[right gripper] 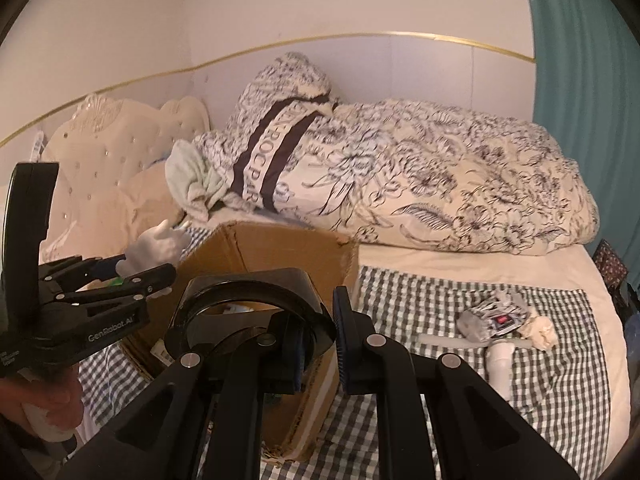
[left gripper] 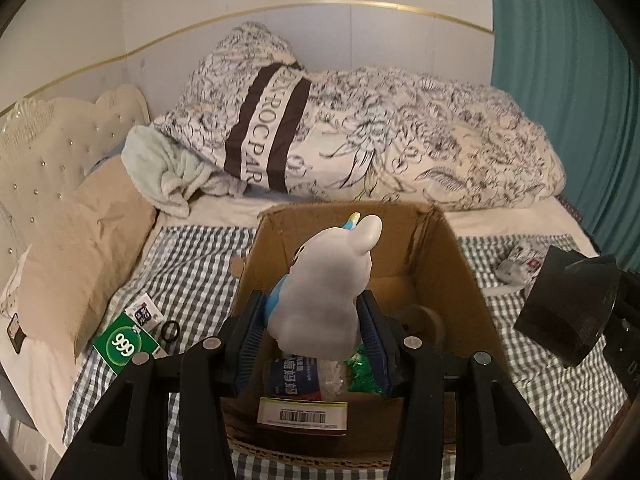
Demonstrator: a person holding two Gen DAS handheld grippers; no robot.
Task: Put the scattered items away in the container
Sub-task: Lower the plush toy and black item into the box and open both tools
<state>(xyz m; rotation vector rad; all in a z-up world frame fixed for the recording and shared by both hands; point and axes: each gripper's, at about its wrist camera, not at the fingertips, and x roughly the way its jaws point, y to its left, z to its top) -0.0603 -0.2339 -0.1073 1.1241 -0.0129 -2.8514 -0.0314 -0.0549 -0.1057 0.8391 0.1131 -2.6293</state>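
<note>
- Left of the left gripper (left gripper: 316,320): green 999 box (left gripper: 125,345), a small white packet (left gripper: 145,313) and a black ring (left gripper: 170,331) lie on the checkered sheet (left gripper: 192,280), near the beige pillow (left gripper: 84,256).
- Left gripper pinches a grey plush toy (left gripper: 332,292) between its blue pads, toy upright, held over the open cardboard box (left gripper: 460,276).
- Under the toy, inside the box: a blue-label packet (left gripper: 296,376), clear wrap, something green (left gripper: 362,372).
- Right gripper (right gripper: 320,344): jaws nearly together, clamped on a black ring-shaped object (right gripper: 240,300), just beside the box's near right corner.
- Right wrist view also shows the left gripper over the box's far left side, a hand (right gripper: 48,400) on its handle.
- Right of the right gripper: crumpled patterned wrapper (right gripper: 496,316), cream wad (right gripper: 540,332), white tube piece (right gripper: 500,364) on the sheet, well apart from the box.
- Beyond the box: floral duvet (left gripper: 420,136).
</note>
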